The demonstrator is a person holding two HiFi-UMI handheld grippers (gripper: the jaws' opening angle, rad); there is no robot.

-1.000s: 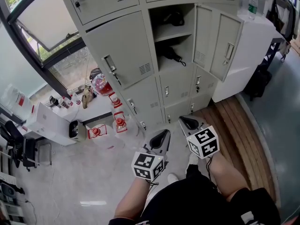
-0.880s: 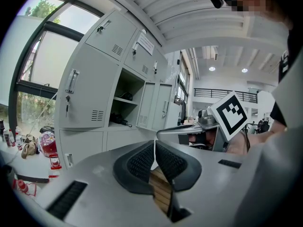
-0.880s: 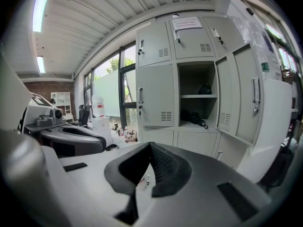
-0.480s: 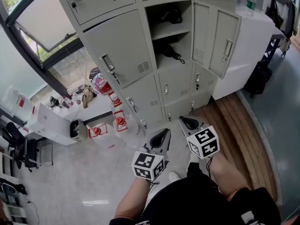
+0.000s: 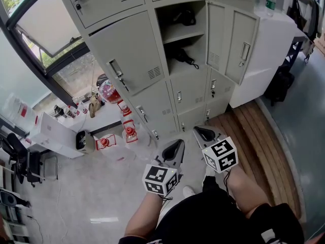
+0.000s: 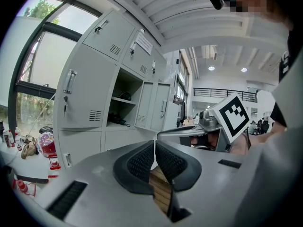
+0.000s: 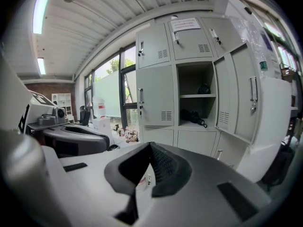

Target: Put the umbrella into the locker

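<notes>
A folded black umbrella (image 5: 183, 59) lies on the lower shelf of the open grey locker (image 5: 127, 60); it also shows as the umbrella (image 6: 118, 121) and the umbrella (image 7: 191, 116) in the two gripper views. Another dark thing (image 5: 188, 18) sits on the shelf above it. My left gripper (image 5: 178, 143) and right gripper (image 5: 198, 129) hang side by side over the floor, well short of the locker. Both are shut with nothing between the jaws, as the left gripper (image 6: 155, 144) and right gripper (image 7: 150, 145) show in their own views.
Two locker doors (image 5: 238, 44) stand open to the right of the shelves. A white cabinet (image 5: 277, 50) with a water bottle (image 5: 270, 3) stands further right, with a black bag (image 5: 279, 88) beside it. Red and white items (image 5: 127, 131) and white boxes (image 5: 56, 133) lie by the window.
The head camera has shifted very slightly. Both grippers stay shut in the same spot.
</notes>
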